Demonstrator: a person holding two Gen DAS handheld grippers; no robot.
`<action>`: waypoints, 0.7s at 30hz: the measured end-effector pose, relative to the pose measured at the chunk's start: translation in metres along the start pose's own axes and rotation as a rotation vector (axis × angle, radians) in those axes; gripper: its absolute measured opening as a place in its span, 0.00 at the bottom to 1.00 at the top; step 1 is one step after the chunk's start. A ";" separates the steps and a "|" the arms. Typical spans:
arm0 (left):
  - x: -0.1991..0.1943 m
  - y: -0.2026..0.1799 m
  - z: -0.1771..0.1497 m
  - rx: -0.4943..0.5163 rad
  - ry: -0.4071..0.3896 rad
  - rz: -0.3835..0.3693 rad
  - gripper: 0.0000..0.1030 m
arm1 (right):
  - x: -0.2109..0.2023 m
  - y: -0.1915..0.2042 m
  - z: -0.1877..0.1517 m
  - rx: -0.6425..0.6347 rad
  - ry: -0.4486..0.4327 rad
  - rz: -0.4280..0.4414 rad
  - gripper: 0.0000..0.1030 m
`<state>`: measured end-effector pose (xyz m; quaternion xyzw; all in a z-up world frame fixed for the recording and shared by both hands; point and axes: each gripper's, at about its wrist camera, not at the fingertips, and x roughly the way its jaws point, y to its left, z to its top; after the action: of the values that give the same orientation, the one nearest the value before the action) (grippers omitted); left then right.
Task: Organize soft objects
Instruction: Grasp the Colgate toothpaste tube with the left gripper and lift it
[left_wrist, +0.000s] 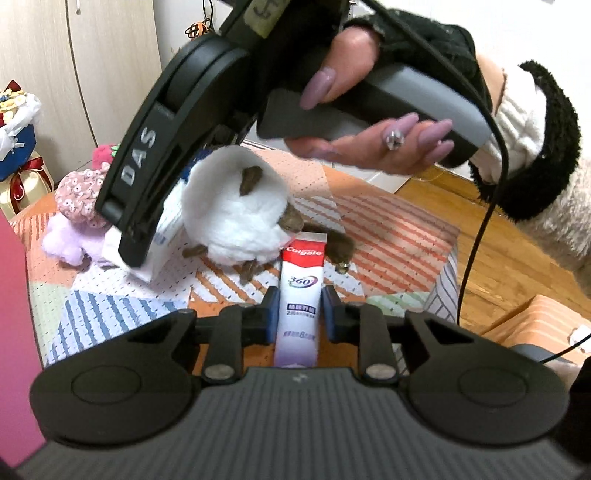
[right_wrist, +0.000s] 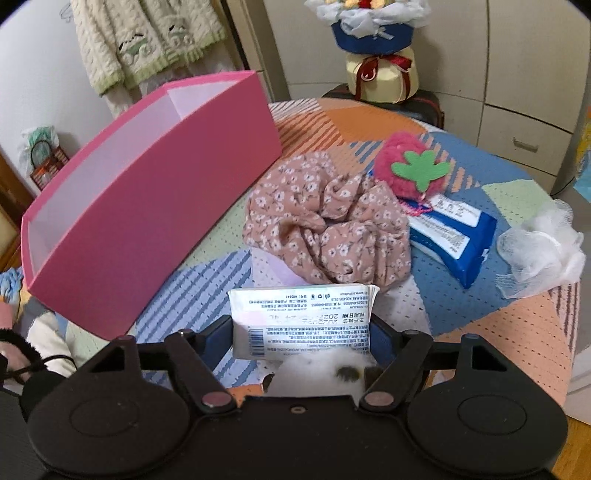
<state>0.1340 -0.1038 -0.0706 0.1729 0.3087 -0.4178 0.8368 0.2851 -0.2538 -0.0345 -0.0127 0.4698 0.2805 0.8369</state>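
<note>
Your left gripper (left_wrist: 299, 308): narrow, pads bracketing upright white Colgate toothpaste tube (left_wrist: 300, 295); squashy, slick, grip mid-body. Your right gripper (right_wrist: 301, 341): clamping flat white printed tissue pack (right_wrist: 303, 317) above patchwork table; light, crushable. Open pink cardboard box (right_wrist: 147, 206) near, left.

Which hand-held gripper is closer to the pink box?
Right. The right hand-held gripper, holding a tissue pack, is just beside the pink box. The left hand-held gripper holds toothpaste farther away.

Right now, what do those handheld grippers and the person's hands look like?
Each gripper is black plastic with blue pads; the right gripper says "DAS", has a grey handle and black cable. The hand has long mauve nails, a jewelled ring and a black-and-white fuzzy sleeve.
</note>
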 end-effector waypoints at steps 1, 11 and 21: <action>0.001 0.000 -0.001 0.002 0.008 0.001 0.22 | -0.002 0.000 0.001 0.005 -0.006 -0.002 0.77; 0.017 0.002 0.012 0.002 0.136 0.026 0.37 | -0.035 -0.001 -0.001 0.030 -0.087 -0.004 0.77; 0.026 0.002 0.024 0.019 0.219 -0.032 0.23 | -0.081 -0.007 -0.015 0.060 -0.188 -0.028 0.78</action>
<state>0.1563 -0.1313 -0.0701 0.2205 0.3969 -0.4124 0.7898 0.2443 -0.3012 0.0193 0.0322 0.3970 0.2546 0.8812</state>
